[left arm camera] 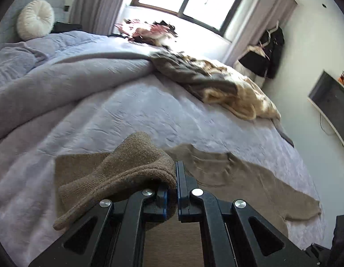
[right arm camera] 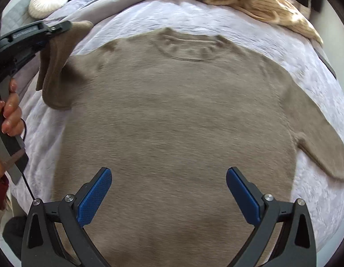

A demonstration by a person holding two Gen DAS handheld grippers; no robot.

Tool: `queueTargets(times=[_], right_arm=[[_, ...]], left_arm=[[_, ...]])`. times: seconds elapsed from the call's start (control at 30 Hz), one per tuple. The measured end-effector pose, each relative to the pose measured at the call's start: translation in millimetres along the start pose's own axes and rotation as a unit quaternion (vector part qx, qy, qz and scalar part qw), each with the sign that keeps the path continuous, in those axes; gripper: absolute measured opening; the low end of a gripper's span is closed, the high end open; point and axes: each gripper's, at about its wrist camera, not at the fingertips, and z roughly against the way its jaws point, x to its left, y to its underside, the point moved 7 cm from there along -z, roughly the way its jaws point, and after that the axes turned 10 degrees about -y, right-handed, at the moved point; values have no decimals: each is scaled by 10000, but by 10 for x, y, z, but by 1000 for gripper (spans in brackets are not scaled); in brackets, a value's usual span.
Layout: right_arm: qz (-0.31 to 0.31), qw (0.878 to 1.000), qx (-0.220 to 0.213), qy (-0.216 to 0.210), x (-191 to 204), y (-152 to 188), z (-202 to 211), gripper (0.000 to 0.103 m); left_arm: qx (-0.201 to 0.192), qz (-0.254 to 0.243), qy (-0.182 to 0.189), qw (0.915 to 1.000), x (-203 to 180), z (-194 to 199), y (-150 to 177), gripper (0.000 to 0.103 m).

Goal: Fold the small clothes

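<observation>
The brown sweater (right arm camera: 172, 115) lies flat on the bed (right arm camera: 316, 71), neckline away from the person, body directly under the right gripper (right arm camera: 168, 189), whose jaws stand wide apart holding nothing. The left gripper (left arm camera: 177, 191) is clamped on the sweater's left sleeve (right arm camera: 58, 66), lifted at the sweater's left shoulder, and looks placed to carry it across the sweater's body.

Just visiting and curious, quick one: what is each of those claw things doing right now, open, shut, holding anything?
Left gripper: shut on the brown sweater's sleeve, lifted.
Right gripper: open, empty, above the sweater's body.
</observation>
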Motion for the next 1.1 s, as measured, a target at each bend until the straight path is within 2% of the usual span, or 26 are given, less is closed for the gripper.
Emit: queueTargets(times=[0.1, 0.17, 0.23, 0.3, 0.33, 0.37, 0.47, 0.57, 0.67, 0.73, 0.83, 0.9, 1.0, 1.07, 1.1], right_arm=[[-329, 9994, 5, 95, -348, 69, 3, 103], [-488, 9987, 34, 118, -507, 134, -13, 103], [-623, 9979, 73, 146, -654, 184, -36, 103], [-709, 9973, 92, 173, -756, 210, -62, 103], [-723, 9972, 90, 179, -779, 207, -70, 103], [-720, 9972, 72, 196, -804, 194, -72, 103], [-653, 9976, -8, 238, -784, 118, -48, 103], [-416, 9987, -178, 250, -692, -45, -8, 103], [152, 9988, -403, 215, -419, -309, 4, 103], [810, 9948, -591, 185, -89, -555, -46, 103], [1724, 9820, -720, 264, 357, -795, -186, 103], [2506, 9644, -725, 437, 708, -918, -386, 103], [3200, 9428, -603, 715, 993, -1017, -702, 102], [3510, 9286, -548, 1073, 1084, -1079, -905, 95], [3626, 9225, -487, 1234, 1123, -1135, -1035, 77]], left_arm=[[474, -377, 74, 9981, -372, -291, 242, 7], [739, -501, -126, 9959, -425, -441, 400, 7], [777, -684, -425, 9937, -401, -537, 471, 8], [778, -760, -625, 9921, -398, -532, 499, 45], [801, -753, -746, 9911, -365, -505, 495, 93], [729, -761, -863, 9907, -346, -467, 475, 102], [506, -933, -959, 9897, -256, -229, 377, 102], [317, -851, -1207, 9885, 43, 2, 254, 102], [401, -522, -1575, 9853, 563, 169, 251, 102], [498, -515, -1956, 9781, 911, 251, 361, 102], [822, -787, -2354, 9652, 1254, 285, 645, 102], [1037, -909, -2381, 9614, 1369, 282, 831, 102], [1182, -1049, -2411, 9575, 1393, 200, 975, 102], [1201, -1062, -2368, 9582, 1340, 104, 996, 102], [1190, -1058, -2372, 9583, 1312, 55, 995, 102]])
